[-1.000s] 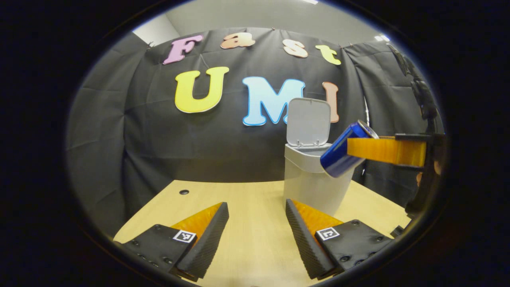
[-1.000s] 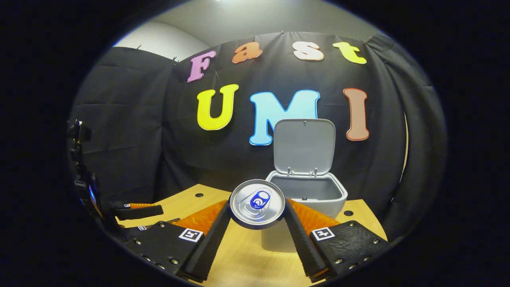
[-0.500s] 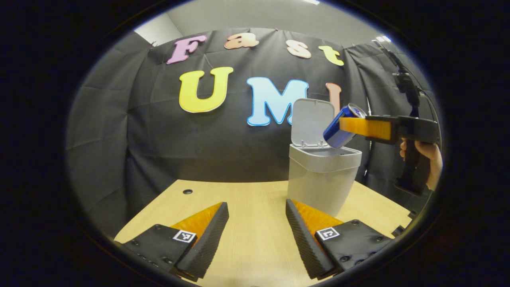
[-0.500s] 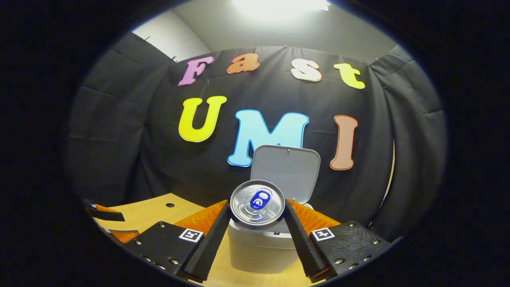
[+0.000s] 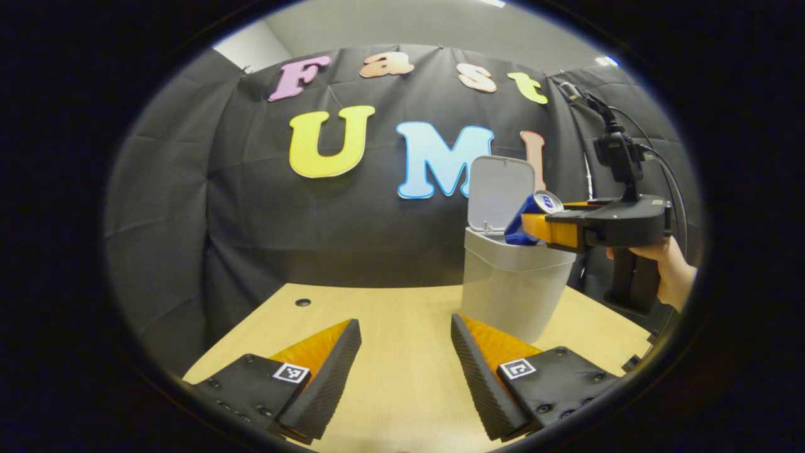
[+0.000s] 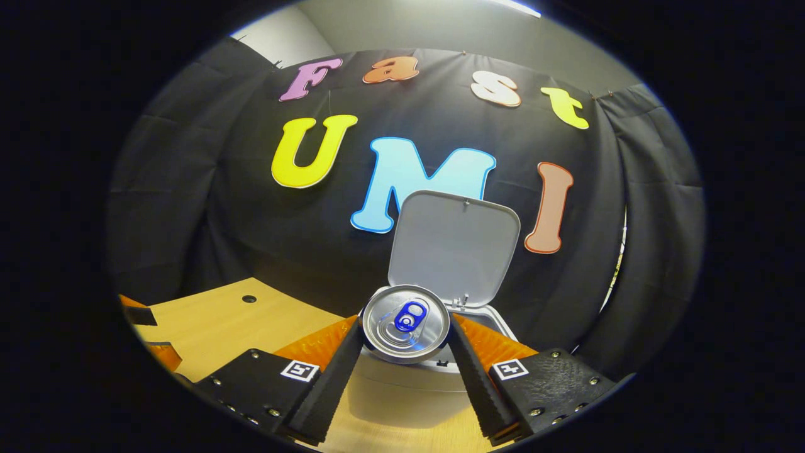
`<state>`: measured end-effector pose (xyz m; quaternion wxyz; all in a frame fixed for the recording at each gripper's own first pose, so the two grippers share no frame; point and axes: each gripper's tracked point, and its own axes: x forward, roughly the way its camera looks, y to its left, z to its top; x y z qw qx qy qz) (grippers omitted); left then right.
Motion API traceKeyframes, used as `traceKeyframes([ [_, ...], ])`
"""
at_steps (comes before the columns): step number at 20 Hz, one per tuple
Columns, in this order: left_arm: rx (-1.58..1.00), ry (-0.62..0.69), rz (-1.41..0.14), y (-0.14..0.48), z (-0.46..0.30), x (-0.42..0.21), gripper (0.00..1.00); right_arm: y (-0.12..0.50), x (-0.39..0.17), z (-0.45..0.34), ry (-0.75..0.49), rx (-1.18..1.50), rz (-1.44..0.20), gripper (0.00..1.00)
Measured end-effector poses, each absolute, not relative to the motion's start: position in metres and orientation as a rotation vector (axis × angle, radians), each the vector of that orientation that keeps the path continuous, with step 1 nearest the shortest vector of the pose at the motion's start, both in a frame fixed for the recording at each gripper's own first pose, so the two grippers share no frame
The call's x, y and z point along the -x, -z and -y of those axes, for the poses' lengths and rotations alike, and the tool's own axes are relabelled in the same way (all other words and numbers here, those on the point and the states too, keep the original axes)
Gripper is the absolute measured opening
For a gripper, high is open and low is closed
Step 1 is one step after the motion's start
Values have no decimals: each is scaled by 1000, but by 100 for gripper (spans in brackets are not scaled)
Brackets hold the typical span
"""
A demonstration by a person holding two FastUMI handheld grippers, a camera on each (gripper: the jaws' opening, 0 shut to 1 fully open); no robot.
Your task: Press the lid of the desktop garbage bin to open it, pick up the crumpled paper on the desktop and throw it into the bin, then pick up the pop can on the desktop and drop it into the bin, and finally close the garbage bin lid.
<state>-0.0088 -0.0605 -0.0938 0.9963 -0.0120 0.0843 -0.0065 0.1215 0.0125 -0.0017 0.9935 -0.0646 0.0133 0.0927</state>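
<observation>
While the left hand-held gripper [image 5: 405, 371] gapes, the right hand-held gripper [image 6: 405, 352] clamps a round metal can [image 6: 405, 323].

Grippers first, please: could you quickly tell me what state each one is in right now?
Left gripper: open, holding nothing, low over the table.
Right gripper: shut on the pop can, held over the open bin.

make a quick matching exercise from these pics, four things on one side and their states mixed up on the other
Things:
1. pop can
2. bin lid
3. left gripper
4. table

States:
a. standing up, open
b. open, holding nothing
c. clamped between the right gripper's fingers, over the bin
d. bearing the bin

Pairs: 1-c, 2-a, 3-b, 4-d
</observation>
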Motion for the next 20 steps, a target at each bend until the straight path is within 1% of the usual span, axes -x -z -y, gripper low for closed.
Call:
traceKeyframes([
  [3, 24, 6, -169, 93, 58, 9, 96, -1, -123, -14, -182, 146, -11, 86],
  [4, 26, 5, -171, 94, 57, 9, 96, -2, -122, -15, -185, 148, -10, 89],
  [5, 26, 4, -172, 95, 57, 8, 96, -2, -122, -15, -185, 147, -9, 94],
  [12, 37, 9, -171, 96, 56, 5, 96, -28, -128, -5, -165, 132, 12, 94],
  [20, 46, 40, -153, 95, 51, 6, 96, -65, -153, 20, -89, 85, -1, 93],
])
